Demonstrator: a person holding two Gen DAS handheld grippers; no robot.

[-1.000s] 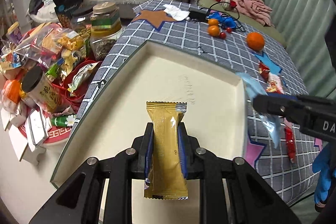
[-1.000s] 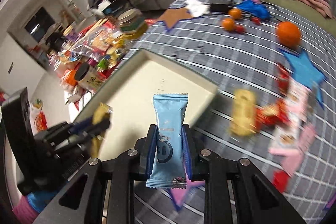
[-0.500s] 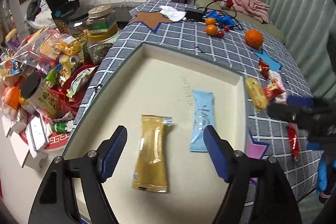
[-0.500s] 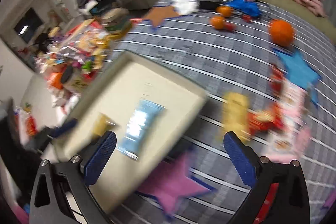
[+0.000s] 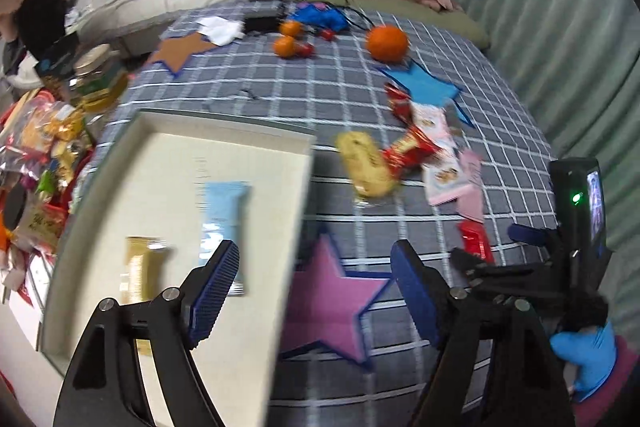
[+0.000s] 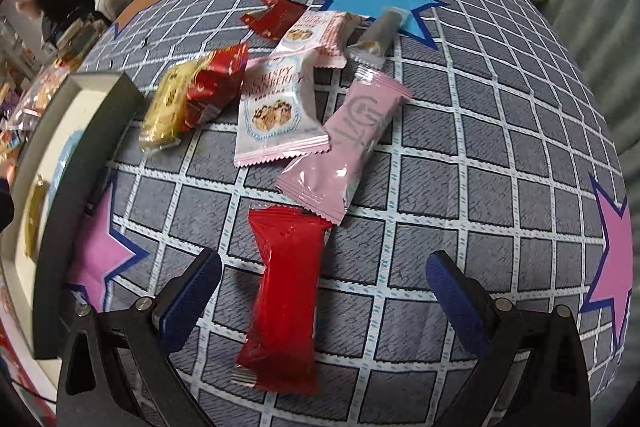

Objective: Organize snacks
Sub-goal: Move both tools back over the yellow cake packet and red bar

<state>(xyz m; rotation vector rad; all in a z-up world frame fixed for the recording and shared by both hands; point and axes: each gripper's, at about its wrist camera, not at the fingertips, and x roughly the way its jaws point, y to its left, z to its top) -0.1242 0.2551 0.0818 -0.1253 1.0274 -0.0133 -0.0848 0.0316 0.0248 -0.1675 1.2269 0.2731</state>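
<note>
A cream tray (image 5: 168,155) lies on the checked tablecloth and holds a gold packet (image 5: 140,271) and a light blue packet (image 5: 224,219). My left gripper (image 5: 314,291) is open and empty above the tray's right edge. My right gripper (image 6: 322,291) is open and empty, its jaws standing either side of a red packet (image 6: 286,291). Beyond it lie a pink packet (image 6: 352,143), a white strawberry packet (image 6: 276,111), a yellow packet (image 6: 170,103) and more red packets (image 6: 216,83). The tray also shows at the left of the right wrist view (image 6: 92,131).
Oranges (image 5: 386,43) and small red fruits lie at the table's far side with a blue cable bundle (image 5: 320,17). Jars and bagged snacks (image 5: 48,131) crowd the left, beyond the table. Paper stars (image 5: 332,303) lie on the cloth. A sofa stands behind.
Both grippers opened and dropped the gold and blue packets into the tray. Both have since swung right; the right gripper now hangs over the loose packets, straddling the red one.
</note>
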